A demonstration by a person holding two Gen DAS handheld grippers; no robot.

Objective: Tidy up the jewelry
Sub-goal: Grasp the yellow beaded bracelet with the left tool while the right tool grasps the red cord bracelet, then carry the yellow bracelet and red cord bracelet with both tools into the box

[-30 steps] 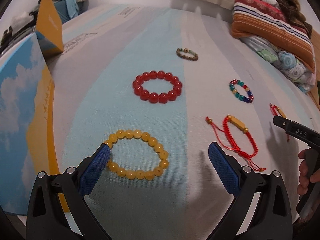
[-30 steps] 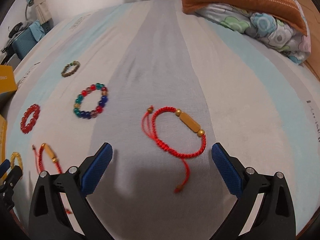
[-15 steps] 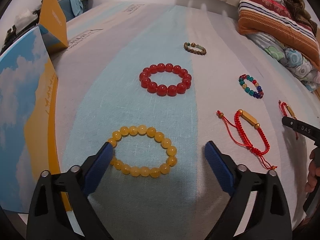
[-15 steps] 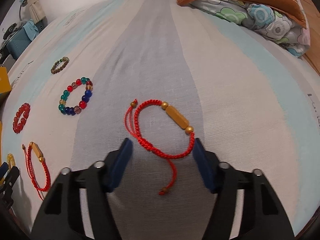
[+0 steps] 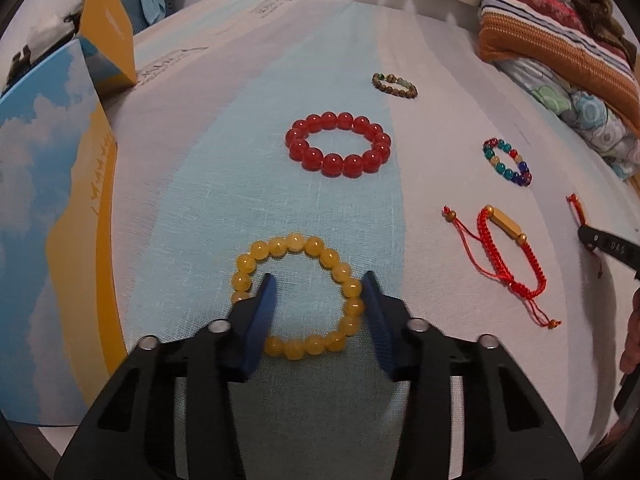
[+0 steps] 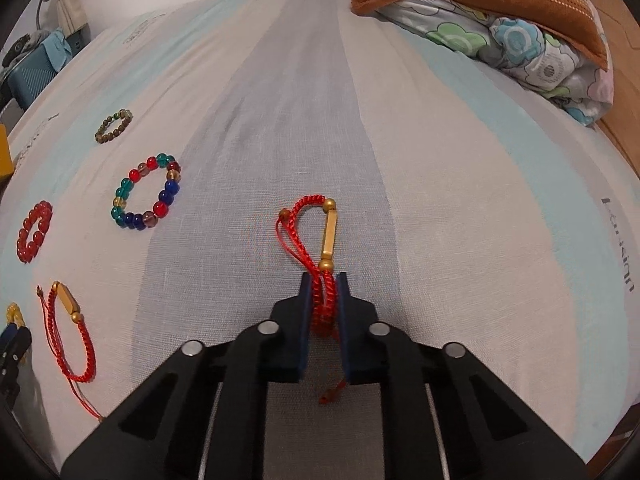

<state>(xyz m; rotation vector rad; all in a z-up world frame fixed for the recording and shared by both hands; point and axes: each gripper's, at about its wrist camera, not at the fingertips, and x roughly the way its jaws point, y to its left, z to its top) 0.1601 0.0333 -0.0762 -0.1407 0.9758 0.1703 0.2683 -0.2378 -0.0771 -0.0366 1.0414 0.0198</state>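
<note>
Several bracelets lie on a striped bed sheet. My left gripper is half closed over the yellow bead bracelet; its left finger stands inside the ring, its right finger at the ring's right rim, with a gap still between them. My right gripper is shut on a red cord bracelet with a gold tube, squeezing its cords together. A second red cord bracelet lies between the two grippers. A red bead bracelet, a multicoloured bead bracelet and a small brown bead bracelet lie farther off.
A blue and orange box stands along the bed's left edge, with a smaller orange box behind it. A striped pillow and a floral quilt lie at the far right.
My left gripper has moved forward over the yellow bracelet and narrowed around it. My right gripper has moved onto the red cord bracelet and closed on it, bunching the loop.
</note>
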